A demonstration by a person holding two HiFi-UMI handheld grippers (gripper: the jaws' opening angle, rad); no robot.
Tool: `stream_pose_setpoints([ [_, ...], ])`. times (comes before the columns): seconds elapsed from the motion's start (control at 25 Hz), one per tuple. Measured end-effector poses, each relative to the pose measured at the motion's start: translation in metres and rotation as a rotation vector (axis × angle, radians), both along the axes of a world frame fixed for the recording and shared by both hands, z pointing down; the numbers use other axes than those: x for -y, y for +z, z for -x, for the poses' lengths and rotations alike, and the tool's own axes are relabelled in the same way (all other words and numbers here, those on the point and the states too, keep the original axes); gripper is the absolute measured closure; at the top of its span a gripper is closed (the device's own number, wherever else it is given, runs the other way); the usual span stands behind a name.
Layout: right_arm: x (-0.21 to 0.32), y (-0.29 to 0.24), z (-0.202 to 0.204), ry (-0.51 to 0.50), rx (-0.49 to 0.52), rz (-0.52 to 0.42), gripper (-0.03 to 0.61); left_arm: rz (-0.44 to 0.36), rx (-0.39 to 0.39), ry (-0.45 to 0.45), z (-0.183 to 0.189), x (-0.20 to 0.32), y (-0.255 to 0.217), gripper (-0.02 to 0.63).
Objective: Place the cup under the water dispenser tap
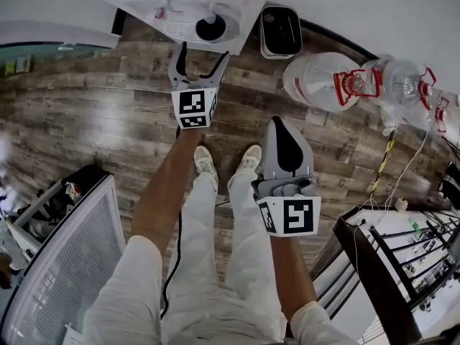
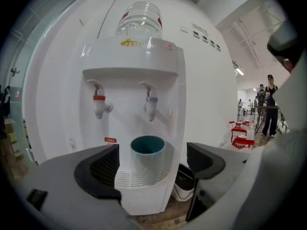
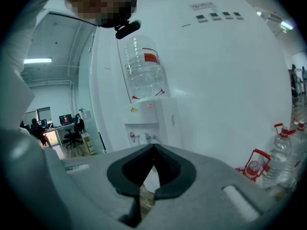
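A grey cup with a teal inside [image 2: 147, 158] stands upright on the drip grille of the white water dispenser [image 2: 134, 71], right below the blue tap [image 2: 150, 107]; the red tap [image 2: 100, 105] is to its left. In the head view the cup [image 1: 210, 26] shows as a dark round on the tray. My left gripper [image 2: 151, 164] is open, jaws on either side of the cup but drawn back from it, and empty [image 1: 199, 57]. My right gripper [image 1: 287, 146] is shut on nothing, held back over the floor, facing the dispenser [image 3: 151, 121] from farther off [image 3: 152, 150].
A black-and-white appliance [image 1: 280, 31] sits on the wooden floor right of the dispenser. Several large water bottles with red handles [image 1: 338, 81] lie at the right. A white slatted panel [image 1: 61, 264] and a black rail [image 1: 374, 264] flank my legs.
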State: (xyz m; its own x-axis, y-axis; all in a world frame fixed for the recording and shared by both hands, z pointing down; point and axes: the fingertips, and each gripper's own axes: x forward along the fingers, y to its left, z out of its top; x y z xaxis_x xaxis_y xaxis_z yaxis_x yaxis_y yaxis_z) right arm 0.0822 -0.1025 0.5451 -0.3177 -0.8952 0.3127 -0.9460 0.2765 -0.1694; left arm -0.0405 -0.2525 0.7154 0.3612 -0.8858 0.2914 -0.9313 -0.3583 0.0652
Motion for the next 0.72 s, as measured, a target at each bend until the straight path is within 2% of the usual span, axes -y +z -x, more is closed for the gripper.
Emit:
stream_pose_setpoints([
  [0.24, -0.008, -0.037, -0.001, -0.005, -0.003, -0.034, 0.583, -0.025, -0.050, -0.025, 0.001, -0.016, -0.055, 0.185],
  [0.64, -0.025, -0.097, -0.005, 0.001, -0.012, -0.061, 0.581, -0.079, -0.099, -0.067, 0.008, -0.053, -0.177, 0.249],
  [0.72, -0.028, -0.109, -0.005, 0.000, -0.012, -0.064, 0.581, -0.093, -0.104, -0.066, 0.007, -0.059, -0.205, 0.278],
])
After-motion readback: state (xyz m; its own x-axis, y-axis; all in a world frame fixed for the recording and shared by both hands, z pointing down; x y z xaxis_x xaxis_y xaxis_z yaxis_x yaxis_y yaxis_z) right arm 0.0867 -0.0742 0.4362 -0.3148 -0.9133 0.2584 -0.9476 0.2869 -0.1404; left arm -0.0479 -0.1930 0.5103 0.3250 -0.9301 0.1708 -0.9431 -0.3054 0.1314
